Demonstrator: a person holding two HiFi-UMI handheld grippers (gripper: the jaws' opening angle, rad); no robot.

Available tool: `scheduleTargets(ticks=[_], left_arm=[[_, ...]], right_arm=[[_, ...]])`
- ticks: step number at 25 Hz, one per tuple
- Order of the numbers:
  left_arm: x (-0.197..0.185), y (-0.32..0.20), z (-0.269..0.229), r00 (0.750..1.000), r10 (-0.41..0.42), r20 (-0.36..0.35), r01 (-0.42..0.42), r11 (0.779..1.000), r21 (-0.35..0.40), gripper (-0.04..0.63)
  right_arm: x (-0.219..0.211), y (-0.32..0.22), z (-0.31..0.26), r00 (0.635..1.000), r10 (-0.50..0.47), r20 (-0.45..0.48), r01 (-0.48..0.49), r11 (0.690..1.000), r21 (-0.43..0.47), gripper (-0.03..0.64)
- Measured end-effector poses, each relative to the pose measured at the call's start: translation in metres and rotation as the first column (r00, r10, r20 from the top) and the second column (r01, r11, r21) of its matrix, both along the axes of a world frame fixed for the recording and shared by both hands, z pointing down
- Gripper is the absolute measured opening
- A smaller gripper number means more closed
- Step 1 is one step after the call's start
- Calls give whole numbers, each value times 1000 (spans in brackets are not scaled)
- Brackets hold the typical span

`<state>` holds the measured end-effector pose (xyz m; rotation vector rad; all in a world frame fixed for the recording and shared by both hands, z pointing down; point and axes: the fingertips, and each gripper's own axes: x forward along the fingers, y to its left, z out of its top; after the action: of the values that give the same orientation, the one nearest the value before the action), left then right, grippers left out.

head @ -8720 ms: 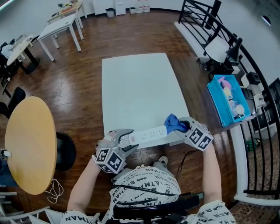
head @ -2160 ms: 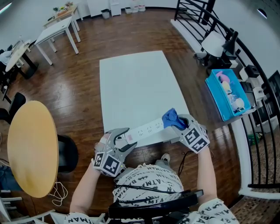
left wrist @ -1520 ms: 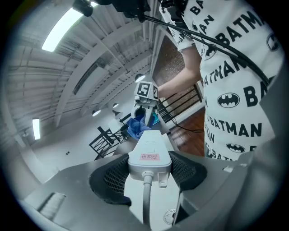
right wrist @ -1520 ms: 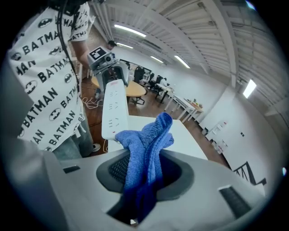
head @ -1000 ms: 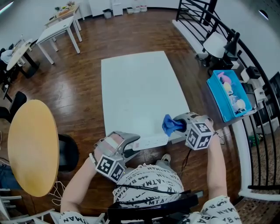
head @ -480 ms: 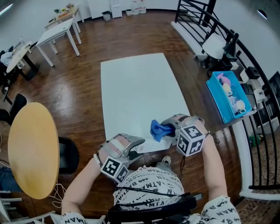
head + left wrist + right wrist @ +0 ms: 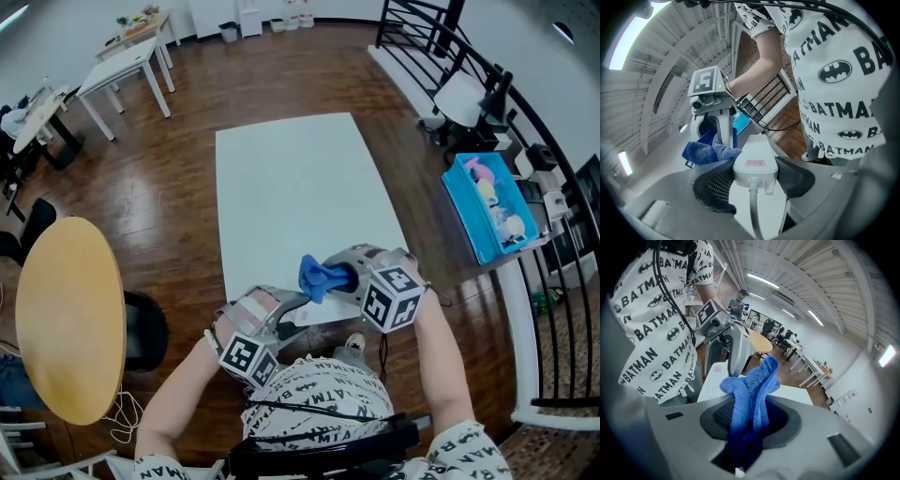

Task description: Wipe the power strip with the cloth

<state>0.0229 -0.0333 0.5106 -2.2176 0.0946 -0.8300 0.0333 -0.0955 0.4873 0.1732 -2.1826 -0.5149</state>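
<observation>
Left gripper point(image 7: 286, 317) is clamped on the power strip point(image 7: 755, 157): pads are pressed on both long sides at the cord end, with the cord point(image 7: 752, 211) trailing back out between the jaws. Right gripper point(image 7: 337, 274) is closed on the cloth point(image 7: 752, 380), which is bunched and sticks out past the fingertips. The strip's long axis runs straight out from the left jaws, away from the body and toward the right gripper's side, so the two grippers face each other almost nose to nose along it. The cloth is seen just ahead of the left fingertips, on or just over the strip's top face near the held end; contact can't be confirmed from the left gripper view. Most of the strip's length is covered by the right gripper in the head view, so its far end is not seen. The strip is held over the near edge of the table point(image 7: 281, 187); whether it rests there can't be told. Little room is judged to be left toward the left jaws, so the next stroke would have to be drawn outward along the long axis, away from the left gripper. The strip is the left gripper's to steady; the wiping is the right's.
</observation>
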Motion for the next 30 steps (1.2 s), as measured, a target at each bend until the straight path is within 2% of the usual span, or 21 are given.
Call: scheduleTargets(ticks=[2, 5, 8, 10, 14, 18, 24, 26, 28, 30], left_arm=[[-3, -6, 7, 999, -32, -13, 32, 999, -28, 282], [-14, -23, 29, 990, -138, -33, 133, 982, -132, 282], [-27, -43, 60, 964, -261, -51, 238, 932, -272, 282], [-32, -55, 78, 946, -320, -54, 282, 893, -350, 282], [-35, -73, 104, 922, -384, -45, 324, 831, -451, 282], [-35, -88, 122, 911, -412, -31, 339, 787, -515, 282], [-26, -98, 141, 915, -403, -3, 332, 757, -563, 282], [-25, -101, 145, 918, -397, 3, 328, 754, -569, 282], [-27, -105, 152, 919, -394, 28, 340, 753, -564, 282], [-29, -107, 164, 916, -393, 74, 364, 742, -563, 282]], right_arm=[[10, -8, 3, 999, 40, 4, -40, 999, 11, 137], [36, -25, 1, 983, 171, 60, -172, 985, 24, 137], [70, -42, 5, 928, 356, 106, -359, 933, 4, 138], [90, -43, 13, 893, 436, 116, -437, 899, -19, 138], [105, -27, 24, 828, 524, 201, -506, 852, -137, 138], [106, -13, 40, 769, 591, 243, -550, 806, -220, 138], [108, 2, 54, 739, 627, 244, -573, 777, -261, 138], [111, 1, 56, 735, 632, 245, -578, 774, -260, 138], [113, -2, 55, 732, 635, 247, -582, 771, -258, 138], [117, -5, 56, 720, 649, 245, -594, 759, -266, 138]])
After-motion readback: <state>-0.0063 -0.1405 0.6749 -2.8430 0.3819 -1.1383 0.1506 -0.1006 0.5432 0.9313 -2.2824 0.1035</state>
